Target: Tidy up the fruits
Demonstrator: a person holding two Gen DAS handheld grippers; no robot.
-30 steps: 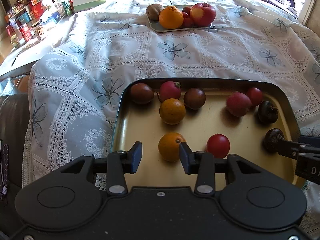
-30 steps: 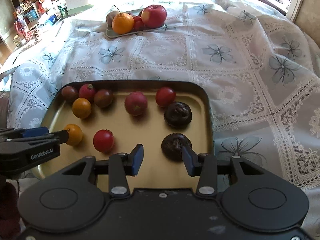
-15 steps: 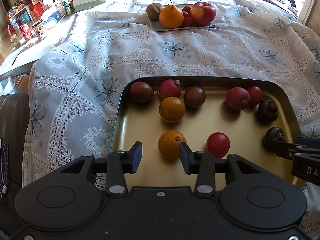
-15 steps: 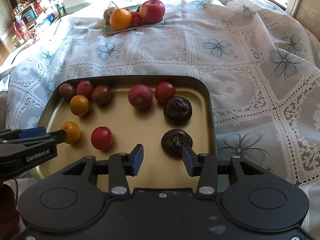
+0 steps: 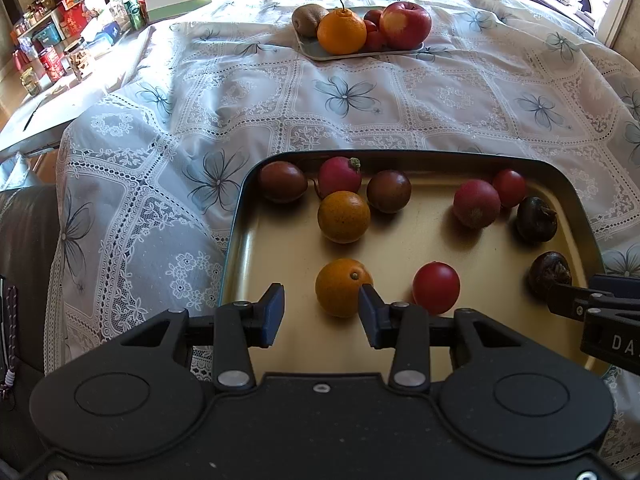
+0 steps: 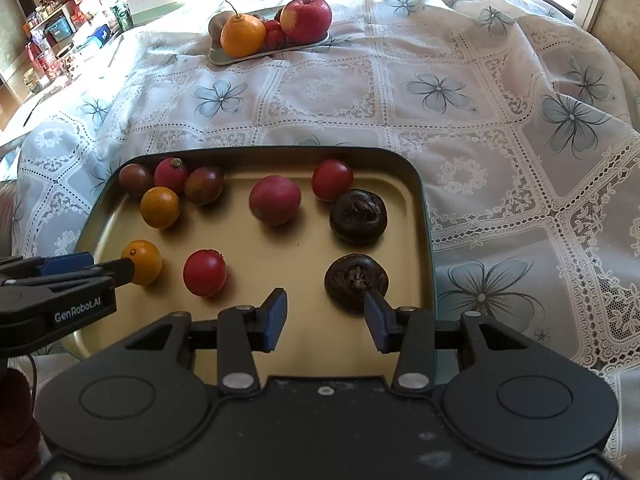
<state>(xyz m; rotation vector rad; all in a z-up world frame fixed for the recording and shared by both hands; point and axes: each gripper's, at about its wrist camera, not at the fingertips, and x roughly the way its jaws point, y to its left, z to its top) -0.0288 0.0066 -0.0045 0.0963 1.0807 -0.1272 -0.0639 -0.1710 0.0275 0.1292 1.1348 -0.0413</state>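
Observation:
A gold tray on the flowered tablecloth holds several small fruits. My left gripper hangs open just short of the near orange, which lies ahead by its right finger. A second orange, a red tomato, pink radish-like fruits and dark plums lie further in. My right gripper is open too, and the near dark water chestnut lies just past its right finger. Another chestnut sits behind it. Neither gripper has anything between its pads.
A pale plate at the far side carries a large orange, a red apple, a kiwi and small red fruit. Cloth lies between it and the tray. Cluttered shelves stand at the far left.

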